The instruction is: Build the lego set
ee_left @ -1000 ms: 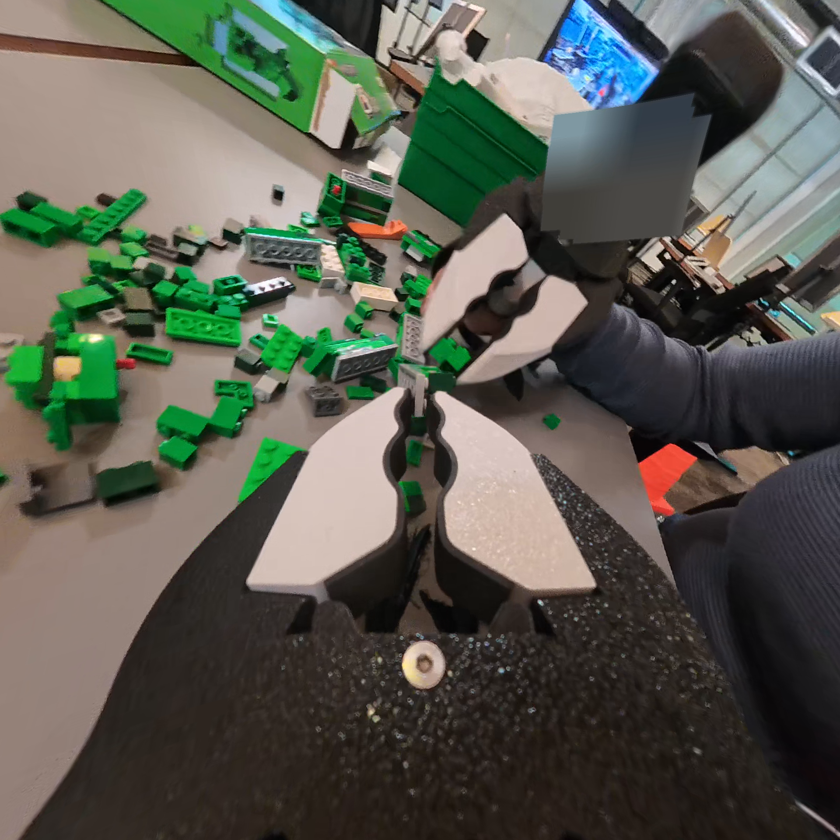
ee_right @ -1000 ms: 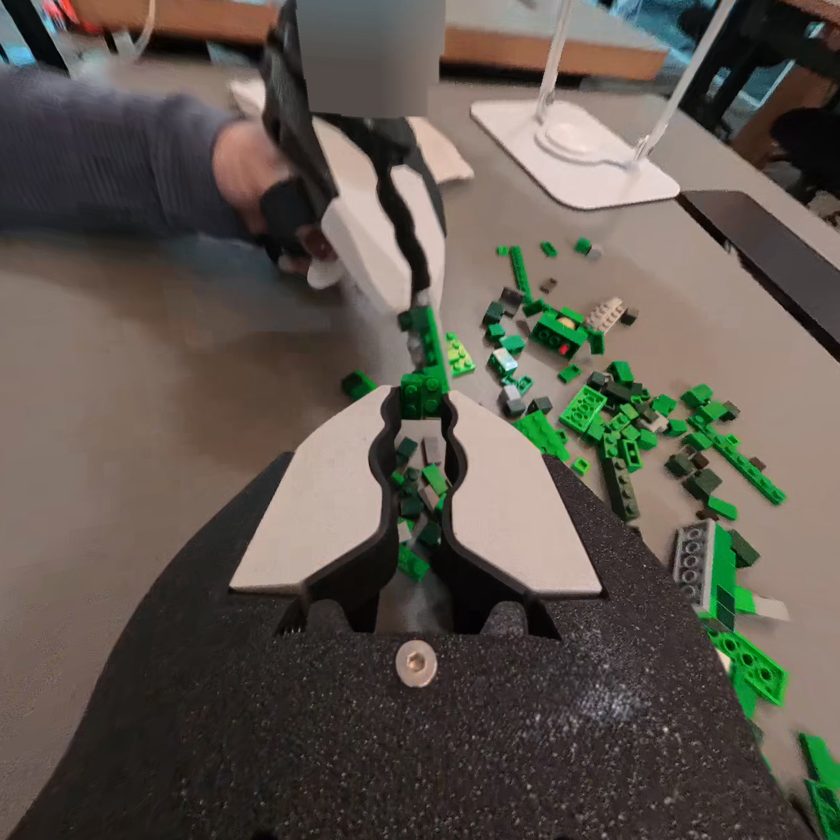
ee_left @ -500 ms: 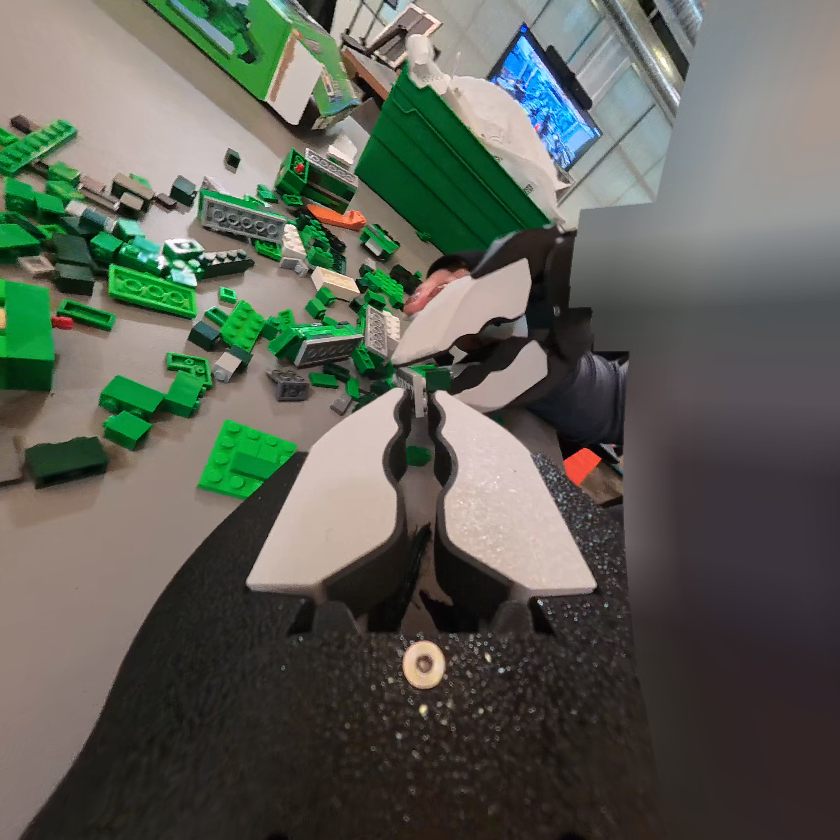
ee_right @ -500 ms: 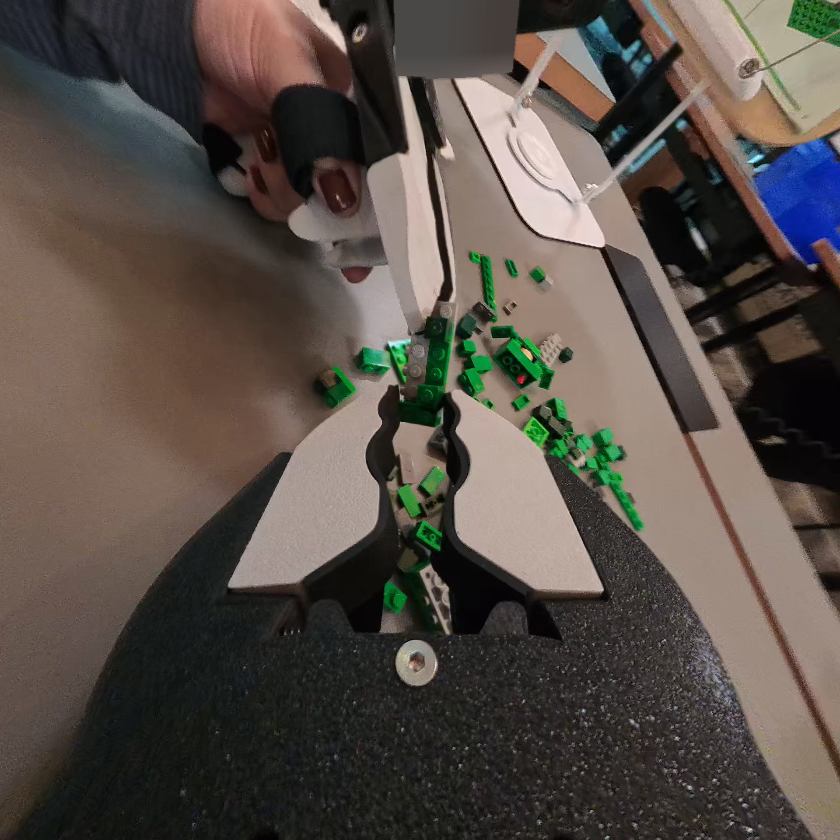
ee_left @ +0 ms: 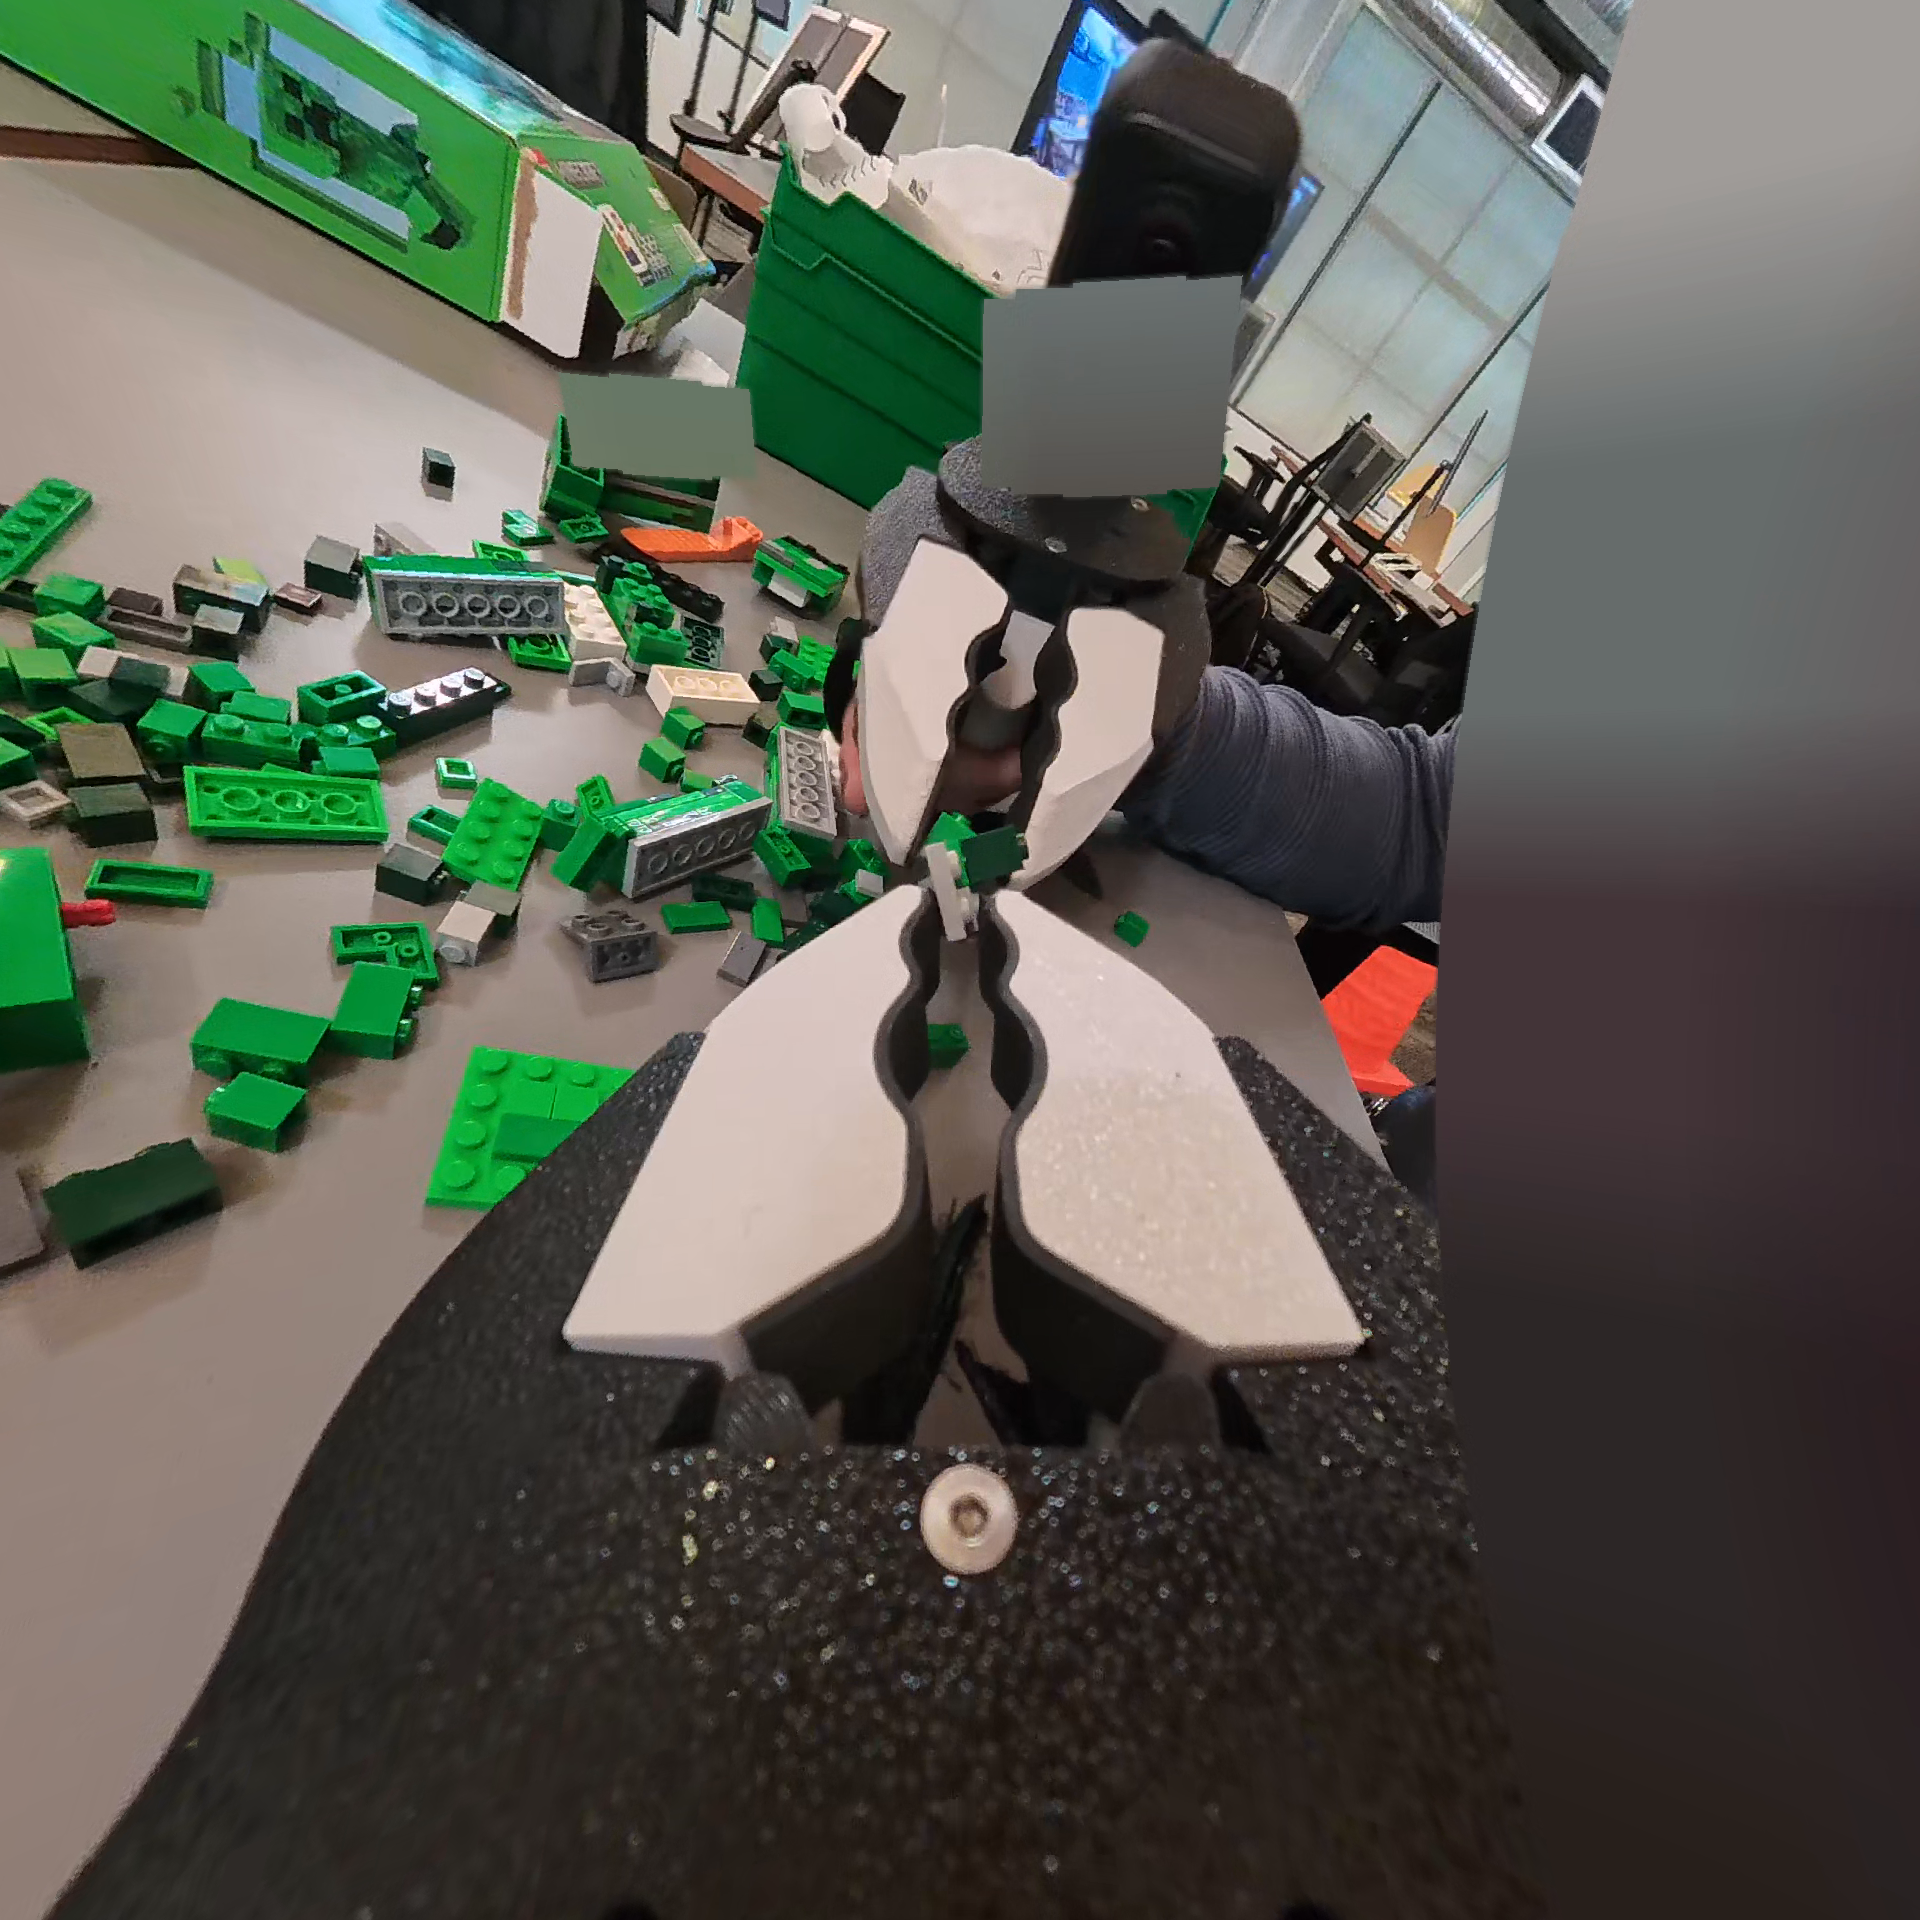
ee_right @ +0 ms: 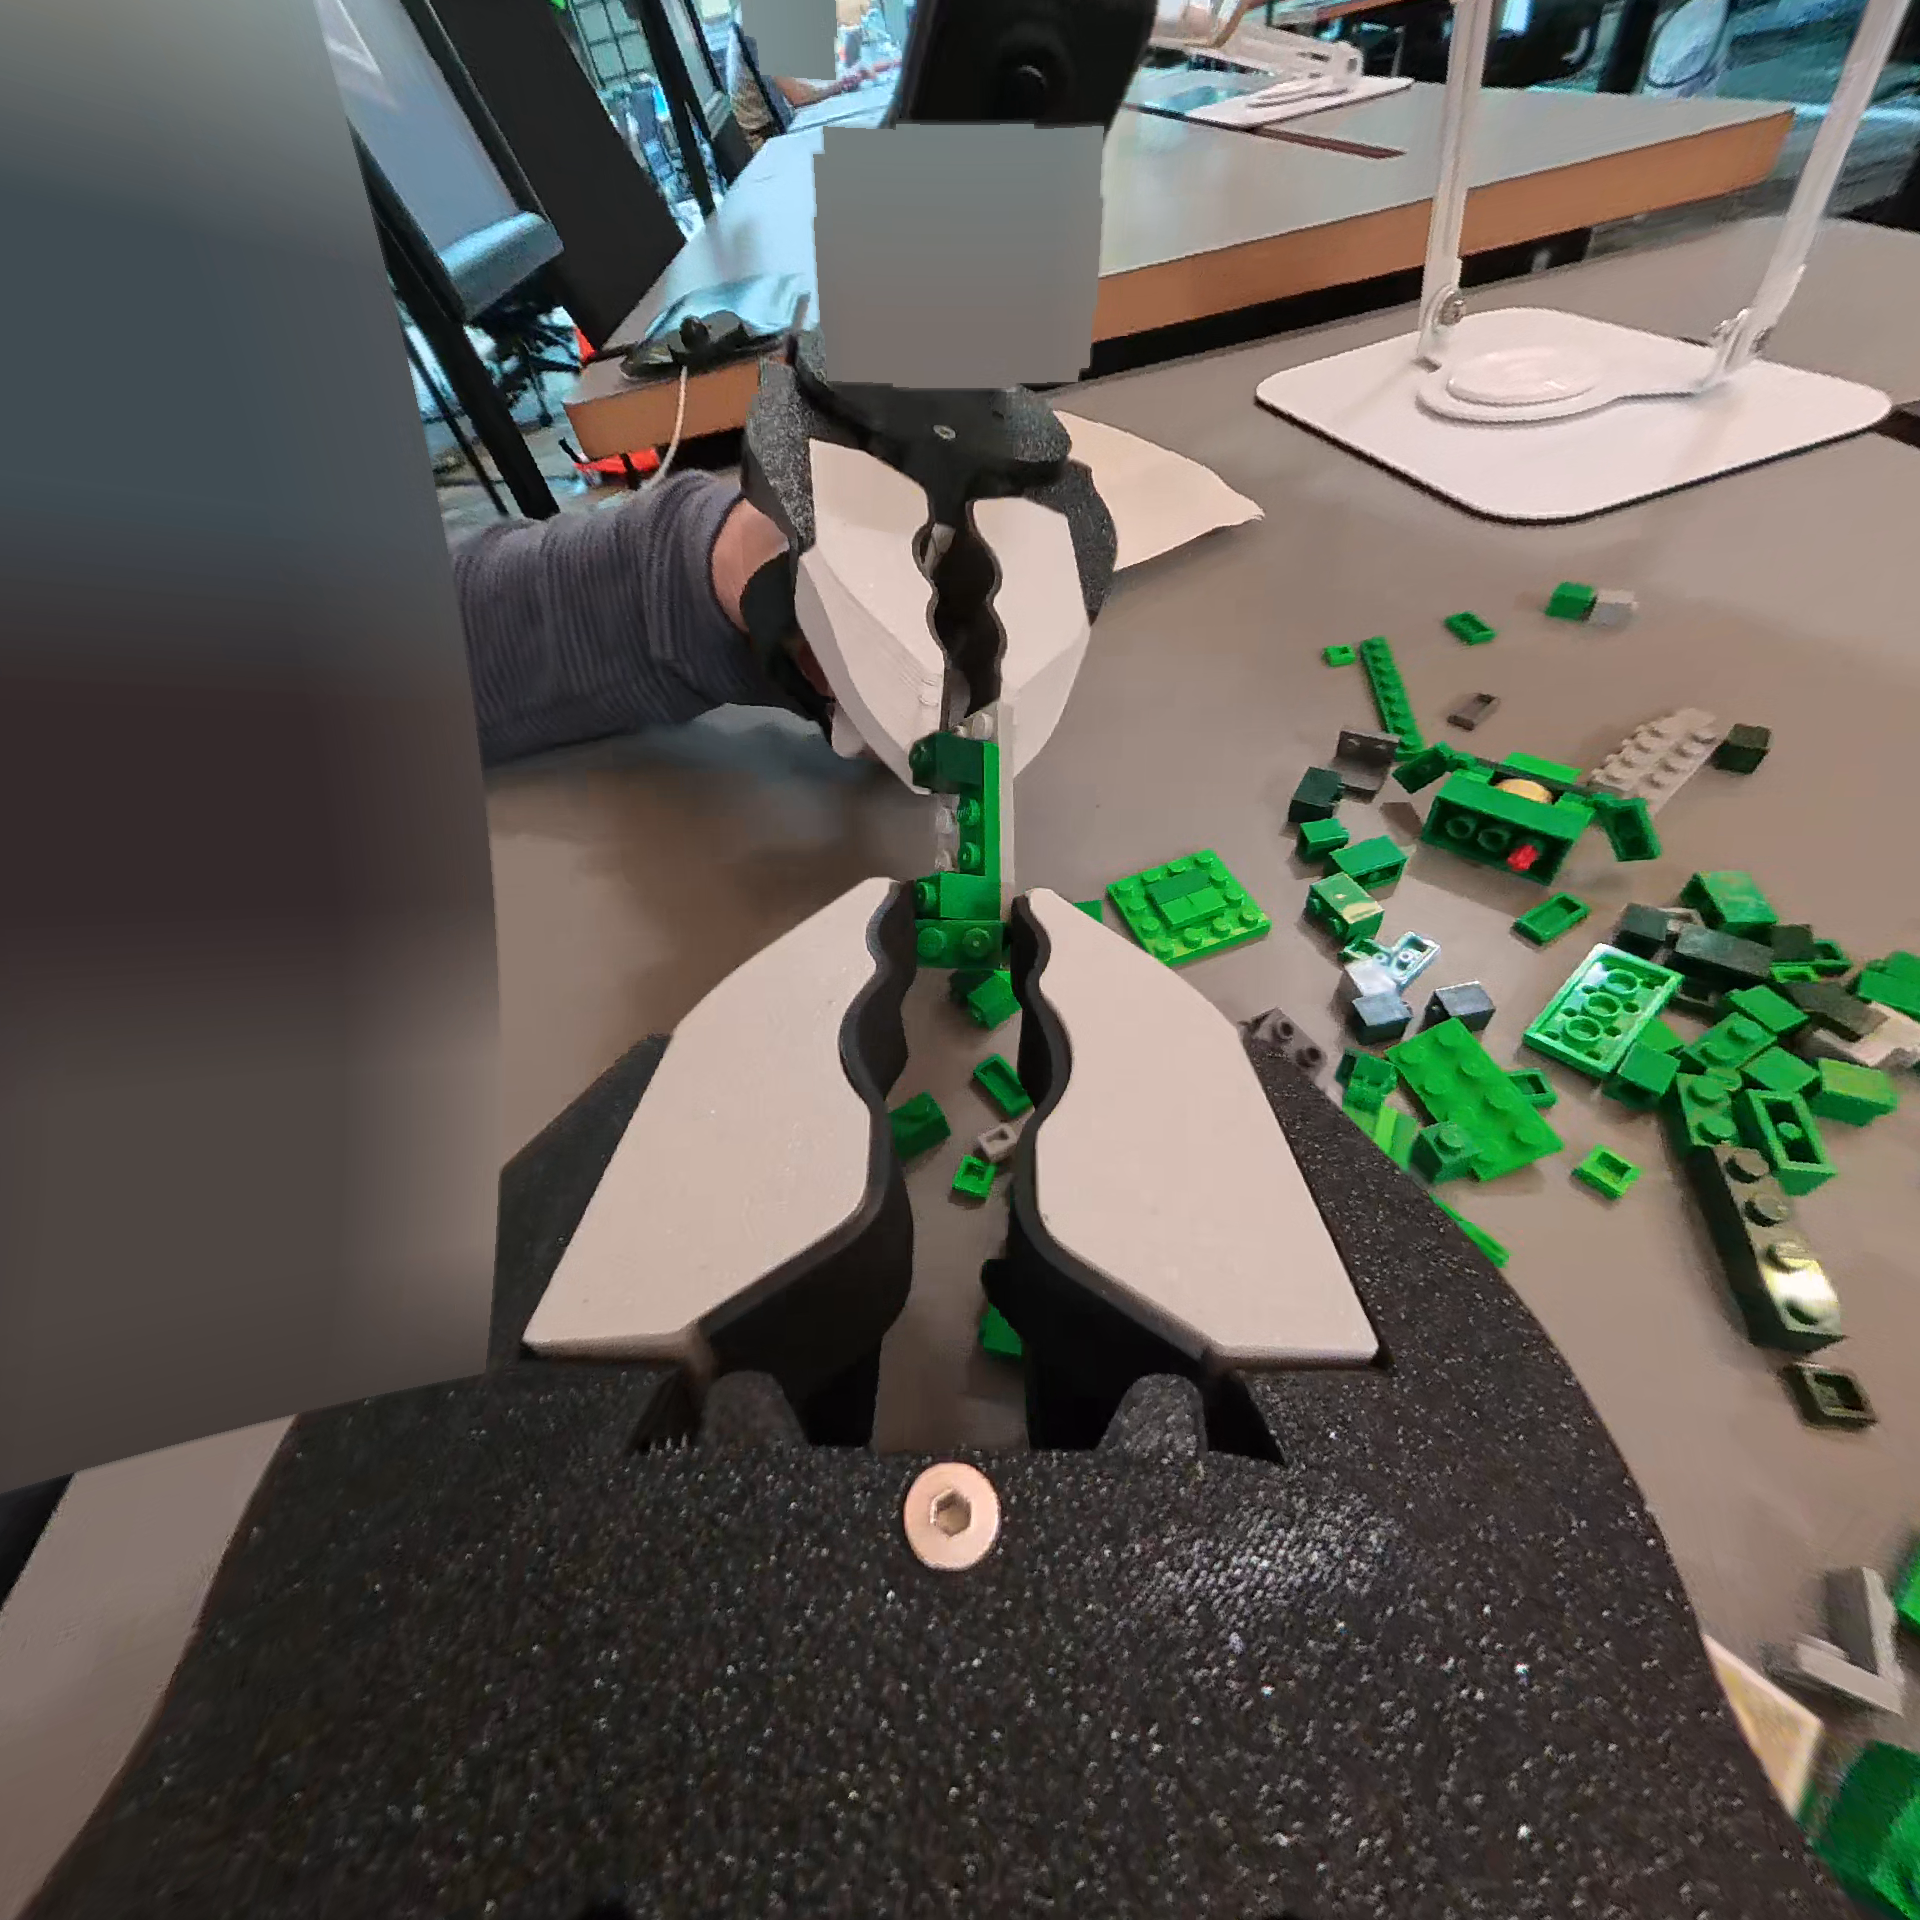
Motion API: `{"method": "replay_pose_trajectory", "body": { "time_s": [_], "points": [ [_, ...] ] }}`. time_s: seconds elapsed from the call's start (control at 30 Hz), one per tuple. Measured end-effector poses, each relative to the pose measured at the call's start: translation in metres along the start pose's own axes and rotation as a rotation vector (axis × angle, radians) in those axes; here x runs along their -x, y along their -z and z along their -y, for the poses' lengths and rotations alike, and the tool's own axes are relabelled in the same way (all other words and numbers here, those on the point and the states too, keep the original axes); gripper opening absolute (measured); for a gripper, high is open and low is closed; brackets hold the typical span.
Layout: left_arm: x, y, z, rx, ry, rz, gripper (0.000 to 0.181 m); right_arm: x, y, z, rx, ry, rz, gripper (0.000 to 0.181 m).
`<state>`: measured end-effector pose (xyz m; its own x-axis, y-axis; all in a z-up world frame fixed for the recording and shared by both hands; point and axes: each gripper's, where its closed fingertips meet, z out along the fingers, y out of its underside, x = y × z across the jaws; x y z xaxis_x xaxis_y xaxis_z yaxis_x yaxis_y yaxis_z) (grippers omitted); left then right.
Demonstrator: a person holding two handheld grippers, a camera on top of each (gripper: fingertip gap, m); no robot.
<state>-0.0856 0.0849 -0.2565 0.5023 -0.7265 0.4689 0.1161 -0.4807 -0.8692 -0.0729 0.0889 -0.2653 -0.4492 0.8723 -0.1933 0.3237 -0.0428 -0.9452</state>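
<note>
The left tongs (ee_left: 951,902) and right tongs (ee_right: 961,914) meet tip to tip above the bench (ee_right: 1351,644). Both are squeezed onto one thin green and grey lego strip (ee_right: 971,831), each pinching one end. Loose bricks (ee_left: 281,800) lie under and beside the tongs.

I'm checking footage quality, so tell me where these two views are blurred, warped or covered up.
Left wrist view: sharp on the left gripper and loose bricks, wide-angle bending at the edges, a smooth patch over the right side. Right wrist view: sharp on the green strip held by the right gripper, smeared bricks bottom right, a patch down the left.
</note>
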Motion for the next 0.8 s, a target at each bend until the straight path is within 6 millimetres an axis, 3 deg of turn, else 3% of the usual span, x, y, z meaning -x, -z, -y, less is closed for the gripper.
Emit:
{"method": "replay_pose_trajectory", "body": {
  "time_s": [0.17,0.43,0.5,0.6,0.7,0.8],
  "points": [
    [-0.002,0.0,0.0,0.001,-0.005,-0.002,0.007,0.002,0.002,0.001,-0.017,-0.127,0.064,0.018],
    [0.007,0.001,0.003,-0.035,0.138,0.01,0.007,-0.01,-0.004,-0.002,0.166,0.37,-0.281,0.018],
    [0.003,0.003,0.004,-0.029,0.079,0.001,0.007,-0.004,-0.004,0.001,0.131,0.27,-0.212,0.017],
    [-0.003,0.004,0.006,-0.03,0.018,-0.009,0.007,-0.001,0.001,0.011,-0.018,-0.013,-0.062,0.017],
    [0.002,0.002,0.0,0.01,-0.004,0.035,0.006,-0.006,0.0,0.005,-0.036,-0.215,-0.009,0.017],
    [0.009,0.002,-0.003,0.028,0.032,0.068,0.006,-0.017,0.001,0.002,-0.019,-0.182,-0.089,0.017]
  ]
}}
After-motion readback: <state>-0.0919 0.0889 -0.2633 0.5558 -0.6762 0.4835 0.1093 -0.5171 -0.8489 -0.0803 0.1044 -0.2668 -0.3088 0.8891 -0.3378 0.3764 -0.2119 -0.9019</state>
